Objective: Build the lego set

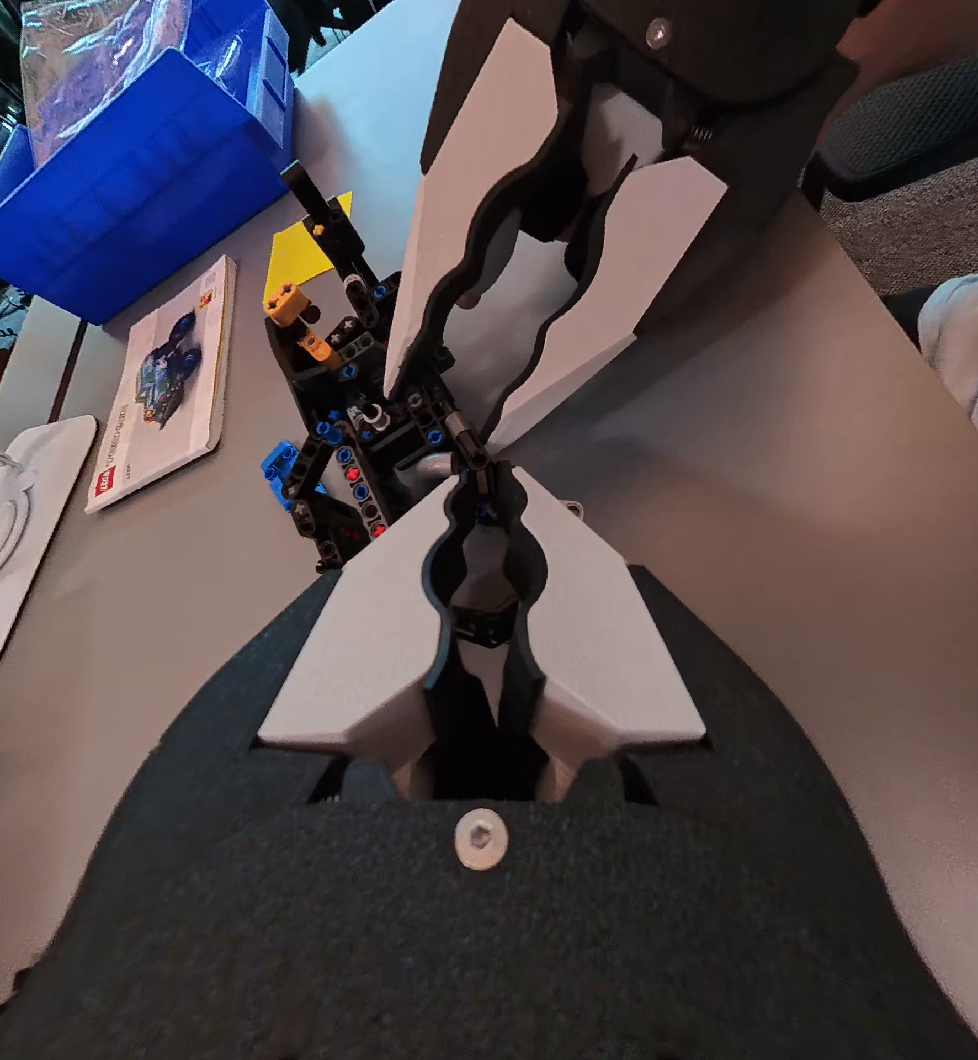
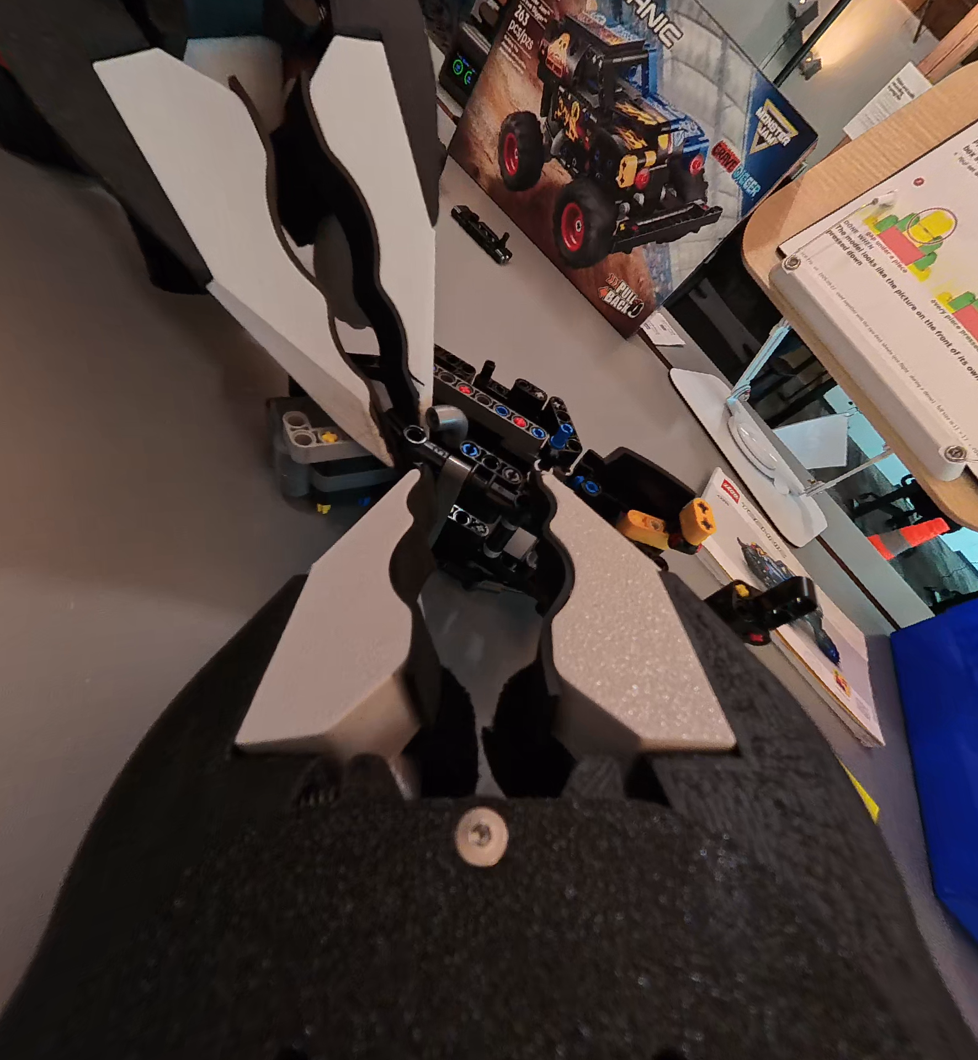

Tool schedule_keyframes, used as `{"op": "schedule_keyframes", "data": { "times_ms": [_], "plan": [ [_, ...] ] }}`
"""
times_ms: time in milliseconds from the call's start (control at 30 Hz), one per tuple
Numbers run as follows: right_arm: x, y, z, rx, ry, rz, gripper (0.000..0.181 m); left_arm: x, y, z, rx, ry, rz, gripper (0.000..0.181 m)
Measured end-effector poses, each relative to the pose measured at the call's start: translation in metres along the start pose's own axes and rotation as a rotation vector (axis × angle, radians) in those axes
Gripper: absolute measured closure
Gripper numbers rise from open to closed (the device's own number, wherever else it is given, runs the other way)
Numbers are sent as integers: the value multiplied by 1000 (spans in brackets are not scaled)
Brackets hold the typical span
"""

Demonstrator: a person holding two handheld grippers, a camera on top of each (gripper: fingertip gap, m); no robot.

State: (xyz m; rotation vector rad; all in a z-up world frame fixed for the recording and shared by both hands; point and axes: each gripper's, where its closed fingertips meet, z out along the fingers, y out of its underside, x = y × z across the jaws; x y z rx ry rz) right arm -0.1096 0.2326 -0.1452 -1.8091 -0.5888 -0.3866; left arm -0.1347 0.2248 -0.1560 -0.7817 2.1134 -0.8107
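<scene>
A black toy-brick chassis (image 1: 355, 447) with blue and red pins and a yellow-orange part lies on the grey table (image 1: 762, 516). It also shows in the right wrist view (image 2: 498, 424). My left gripper (image 1: 484, 479) is shut on a small black rod-like piece (image 1: 482, 484) at the chassis's near end. In the right wrist view the left gripper (image 2: 403, 436) comes down from above with that piece (image 2: 418, 434) at its tips. My right gripper (image 2: 478, 482) has its fingers on either side of the chassis, gripping it. In the left wrist view it (image 1: 441, 419) reaches in from the top.
A blue bin (image 1: 131, 189), an instruction booklet (image 1: 165, 384), a yellow sheet (image 1: 303, 246) and a white stand base (image 1: 16, 516) lie left. A toy box (image 2: 618, 143), a loose black beam (image 2: 481, 232), a grey block (image 2: 309, 447) and a tilted board (image 2: 905, 287) stand around. Left and right tips are no more than a few centimetres apart.
</scene>
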Motion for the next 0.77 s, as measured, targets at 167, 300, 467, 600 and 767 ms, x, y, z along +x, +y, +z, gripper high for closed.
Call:
{"op": "schedule_keyframes", "data": {
  "times_ms": [167, 300, 467, 600, 767],
  "plan": [
    [-2, -1, 0, 8, -19, 6, 148, 2, 0, -2, 31, 32, -12, 174],
    [-3, -2, 0, 12, -36, 20, 148, 3, 1, -4, 49, 72, -42, 175],
    [-3, -2, 0, 13, -37, 21, 148, 4, 2, -5, 76, 111, -88, 175],
    [-3, -3, -2, 18, -10, -12, 149, 5, 1, -5, 77, 147, -173, 175],
    [-8, -16, -17, 99, -73, 107, 154, -3, 1, 1, 28, 68, -248, 174]
  ]
}}
